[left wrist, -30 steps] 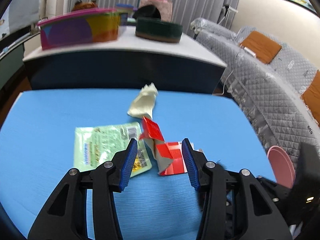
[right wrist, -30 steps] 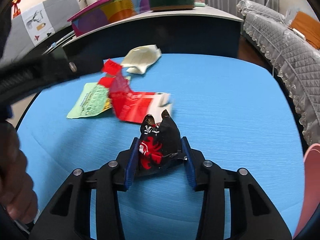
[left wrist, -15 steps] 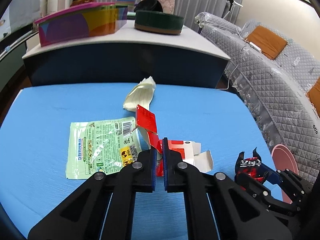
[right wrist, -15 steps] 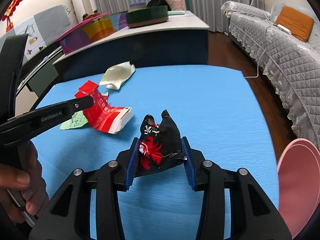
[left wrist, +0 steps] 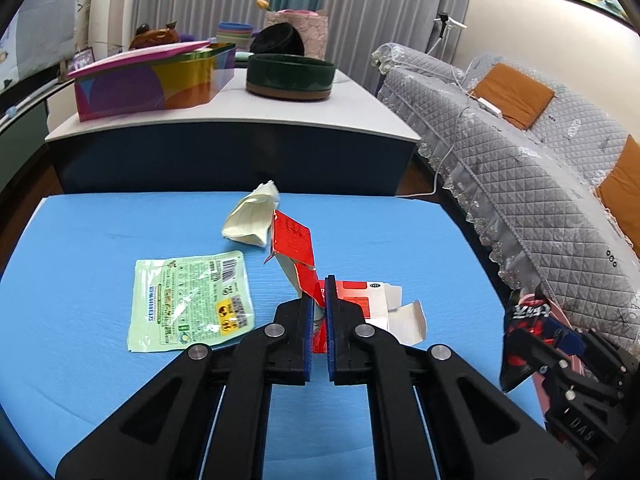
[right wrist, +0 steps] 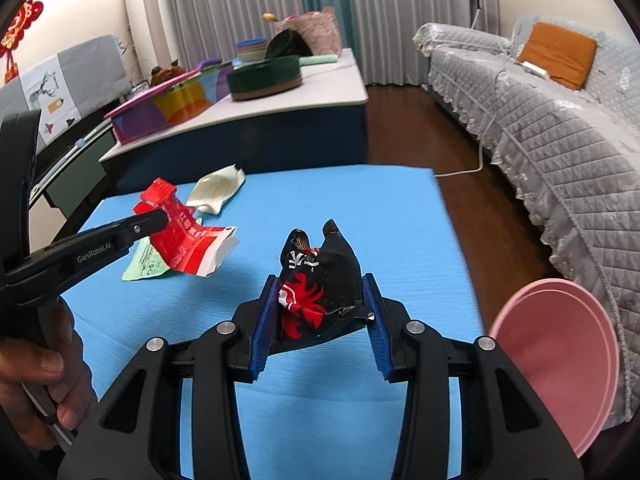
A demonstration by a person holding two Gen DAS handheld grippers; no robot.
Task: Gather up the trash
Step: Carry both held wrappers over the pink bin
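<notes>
My left gripper point(left wrist: 319, 300) is shut on a flattened red and white carton point(left wrist: 298, 256) and holds it just above the blue table point(left wrist: 80, 240); the carton also shows in the right wrist view point(right wrist: 184, 240). My right gripper point(right wrist: 320, 300) is shut on a crumpled black and red wrapper point(right wrist: 320, 276), raised over the table's right part. A green flat packet point(left wrist: 192, 300) and a crumpled cream wrapper point(left wrist: 252, 220) lie on the table.
A pink bin point(right wrist: 560, 360) stands off the table's right edge. A white-topped counter point(left wrist: 240, 116) with a colourful box point(left wrist: 152, 80) and a dark round tin point(left wrist: 290, 76) stands behind the table. A grey quilted sofa point(left wrist: 540, 184) runs along the right.
My left gripper closed on the red carton and lifted it off the table. My right gripper, holding the black wrapper, rose and shifted right toward the pink bin.
</notes>
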